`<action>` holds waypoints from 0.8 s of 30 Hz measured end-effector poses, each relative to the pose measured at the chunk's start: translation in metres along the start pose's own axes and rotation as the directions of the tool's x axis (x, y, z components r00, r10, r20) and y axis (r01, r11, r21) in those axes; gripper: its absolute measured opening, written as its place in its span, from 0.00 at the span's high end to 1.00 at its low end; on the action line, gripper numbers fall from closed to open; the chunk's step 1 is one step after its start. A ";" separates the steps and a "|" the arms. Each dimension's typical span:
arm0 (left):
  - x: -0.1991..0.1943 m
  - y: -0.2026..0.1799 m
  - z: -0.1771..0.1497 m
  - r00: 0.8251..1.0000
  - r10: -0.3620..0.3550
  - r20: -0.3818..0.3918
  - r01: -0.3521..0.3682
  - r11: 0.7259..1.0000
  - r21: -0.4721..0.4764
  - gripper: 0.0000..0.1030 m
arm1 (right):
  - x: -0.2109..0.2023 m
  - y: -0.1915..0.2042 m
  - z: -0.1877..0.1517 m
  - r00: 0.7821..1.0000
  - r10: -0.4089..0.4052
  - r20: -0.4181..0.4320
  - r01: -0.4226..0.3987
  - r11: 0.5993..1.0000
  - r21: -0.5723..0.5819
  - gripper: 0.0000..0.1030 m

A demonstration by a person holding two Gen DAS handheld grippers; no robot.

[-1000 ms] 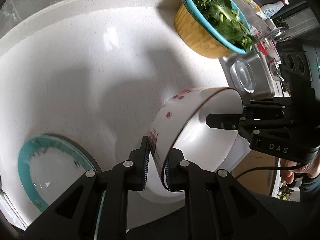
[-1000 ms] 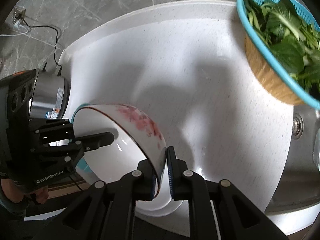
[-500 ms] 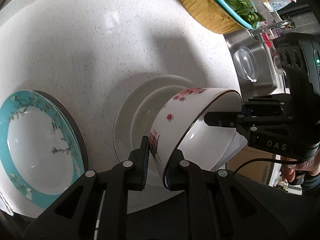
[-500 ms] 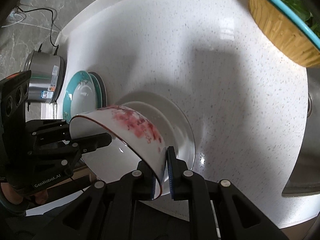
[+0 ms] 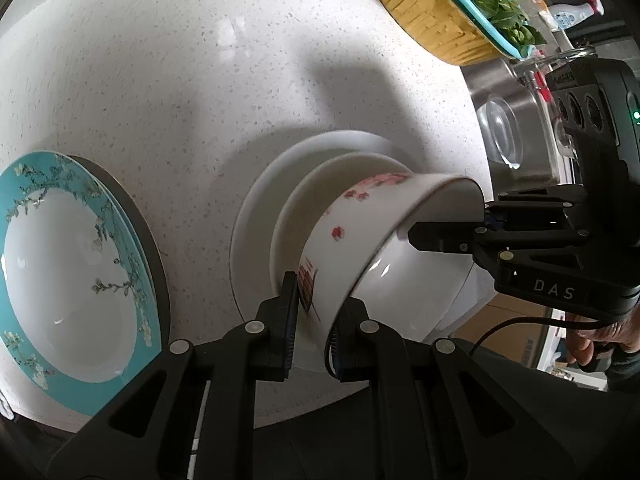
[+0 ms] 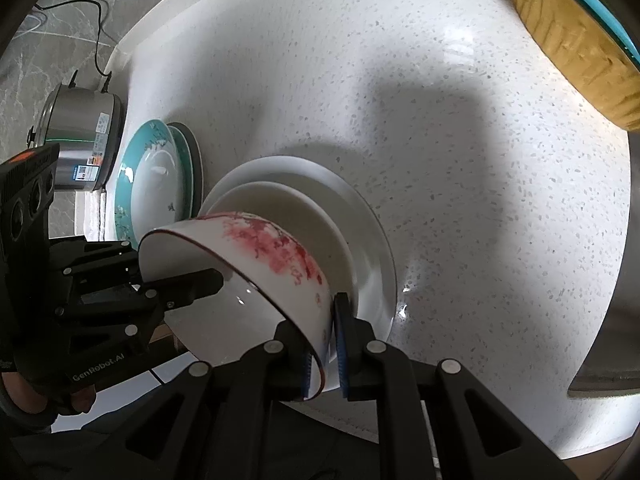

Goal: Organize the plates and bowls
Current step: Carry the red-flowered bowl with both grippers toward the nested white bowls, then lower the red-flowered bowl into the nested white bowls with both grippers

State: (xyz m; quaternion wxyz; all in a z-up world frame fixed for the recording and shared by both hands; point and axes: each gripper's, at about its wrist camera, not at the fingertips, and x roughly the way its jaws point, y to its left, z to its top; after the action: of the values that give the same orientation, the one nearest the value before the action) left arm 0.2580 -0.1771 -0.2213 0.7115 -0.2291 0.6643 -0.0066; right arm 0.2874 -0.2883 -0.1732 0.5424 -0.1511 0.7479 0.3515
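Both grippers clamped on opposite rim edges of the floral bowl (image 5: 372, 240), each with one finger inside and one outside the wall. Left gripper (image 5: 314, 320) is narrow, pads pinching the rim nearest its own camera; right gripper (image 6: 324, 344) is the same on the far side, seen in the left wrist view as the black unit marked DAS reaching in from the right. Both point steeply down at the counter (image 6: 460, 140).

Bowl is tilted, opening facing toward the person, its base over the white plate stack (image 5: 256, 240): a smaller white dish on a larger white plate. Can't tell if the base touches the stack.

Relative to the bowl:
- teal-rimmed plate (image 5: 72, 264) sits on a dark plate, just beside the white stack on the left gripper's side
- steel cooker (image 6: 84, 136) beyond the teal plate, at the counter edge
- yellow-and-blue colander of greens (image 5: 452, 16) well apart, far side of counter
- sink (image 5: 508, 92) with a clear glass lid inside, behind the right gripper

Right hand (image 5: 600, 340) grips its handle from below; left hand (image 6: 24, 396) is partly visible under its unit.
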 end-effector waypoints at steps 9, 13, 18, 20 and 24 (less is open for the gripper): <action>-0.006 -0.011 0.001 0.995 0.044 0.092 -0.047 0.998 0.039 0.74 | 0.003 0.009 0.003 0.998 -0.062 0.015 0.063 0.997 -0.053 0.89; -0.006 -0.021 -0.003 0.986 0.026 0.162 -0.040 0.996 0.085 0.52 | 0.004 0.012 0.003 0.996 -0.079 0.030 0.081 0.995 -0.062 0.89; -0.003 -0.027 -0.008 0.977 0.009 0.214 -0.025 0.997 0.074 0.42 | 0.004 0.008 0.003 0.997 -0.062 0.045 0.064 0.997 -0.040 0.89; -0.004 -0.023 -0.009 0.974 -0.014 0.226 0.002 0.999 0.053 0.42 | 0.004 0.005 0.003 0.999 -0.039 0.037 0.040 0.999 -0.019 0.89; -0.006 -0.015 -0.012 0.968 -0.042 0.246 0.037 0.999 0.023 0.42 | 0.005 -0.006 0.003 0.999 0.029 0.014 -0.030 0.999 0.035 0.89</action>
State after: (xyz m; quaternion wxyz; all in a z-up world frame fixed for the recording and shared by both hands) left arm 0.2505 -0.1924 -0.2107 0.7902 -0.2346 0.5661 0.0015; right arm 0.2912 -0.2901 -0.1808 0.5448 -0.1282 0.7525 0.3472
